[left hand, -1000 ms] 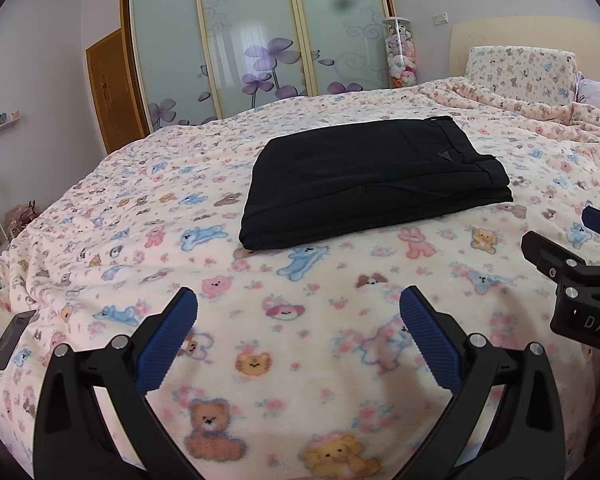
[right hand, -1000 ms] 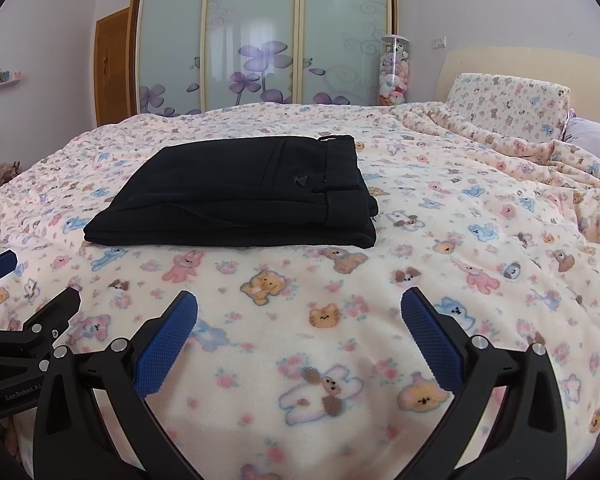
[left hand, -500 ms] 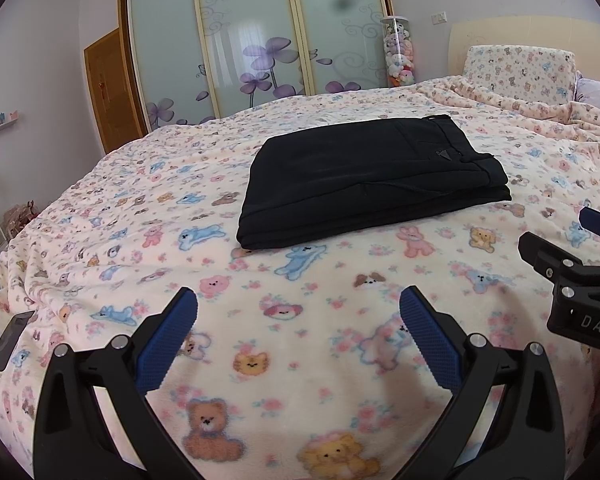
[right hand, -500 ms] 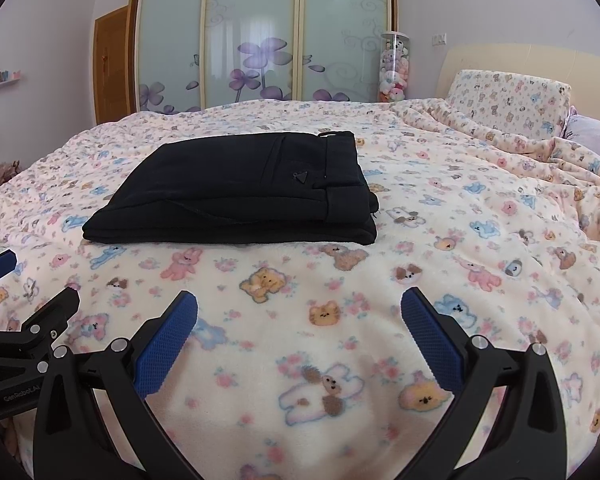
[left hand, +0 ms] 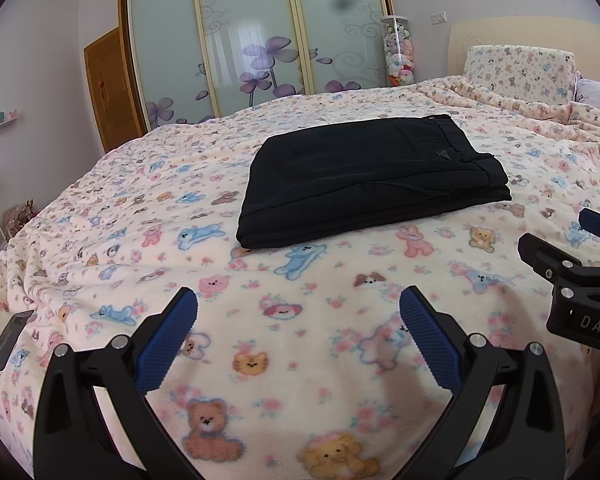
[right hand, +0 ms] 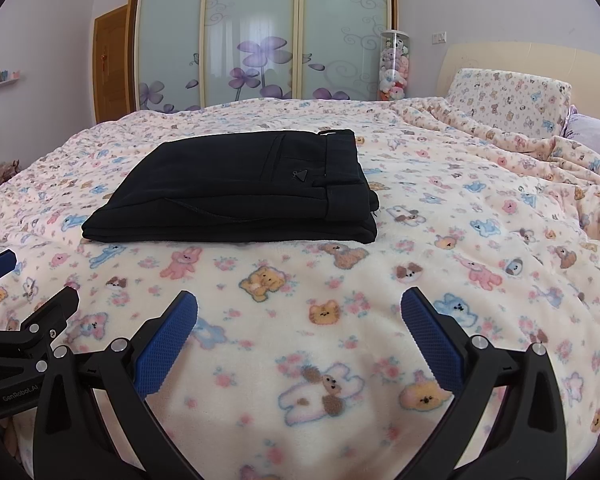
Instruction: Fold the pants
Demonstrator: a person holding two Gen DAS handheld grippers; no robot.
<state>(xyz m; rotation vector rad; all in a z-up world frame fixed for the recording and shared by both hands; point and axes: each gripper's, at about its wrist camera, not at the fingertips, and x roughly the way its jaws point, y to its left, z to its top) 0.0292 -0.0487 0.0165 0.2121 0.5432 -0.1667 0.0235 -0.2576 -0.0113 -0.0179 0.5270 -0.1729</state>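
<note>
The pants [left hand: 370, 178] lie ahead of both grippers on the bed [left hand: 140, 216], a compact black rectangle of stacked layers, waistband toward the right; the left gripper [left hand: 298, 334] hangs spread wide and empty, well short of them; the right gripper [right hand: 299, 334] likewise gapes with nothing between its blue pads; the folding looks finished, so the sound course is to pull both back level and clear, without brushing the near edge or dragging the fleece beneath.
</note>
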